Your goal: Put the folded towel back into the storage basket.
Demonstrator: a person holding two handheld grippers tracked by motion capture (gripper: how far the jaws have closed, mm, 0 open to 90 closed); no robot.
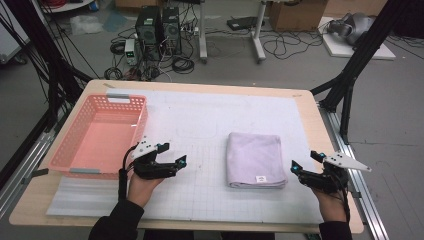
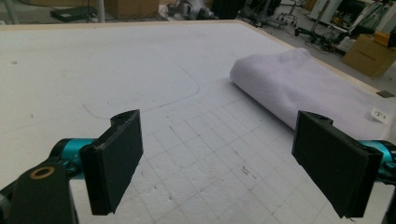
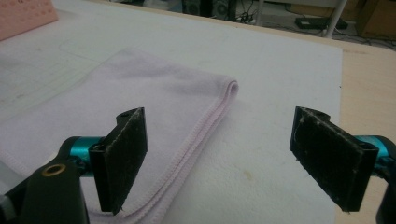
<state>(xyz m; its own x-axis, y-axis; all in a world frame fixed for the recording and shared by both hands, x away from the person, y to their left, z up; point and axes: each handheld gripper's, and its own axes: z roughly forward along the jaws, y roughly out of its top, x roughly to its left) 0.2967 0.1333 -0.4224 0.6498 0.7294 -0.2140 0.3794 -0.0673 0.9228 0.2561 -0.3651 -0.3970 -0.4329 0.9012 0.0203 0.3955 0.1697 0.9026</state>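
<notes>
Towel [image 1: 255, 159], folded, looks soft, light and limp; best pinched at its layered edge, at nine o'clock from the empty, wide-open right gripper [image 1: 306, 166]. Left gripper [image 1: 173, 154] gapes too.

Soft, even light from above

The white mat [image 1: 210, 120] looked bright; shadows were faint; the pictures were a bit grainy; the far room was blurry.

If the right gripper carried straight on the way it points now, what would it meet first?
Most likely the folded lilac towel: the right gripper points at its stitched edge, jaws open and empty. How far off it is cannot be told.
</notes>
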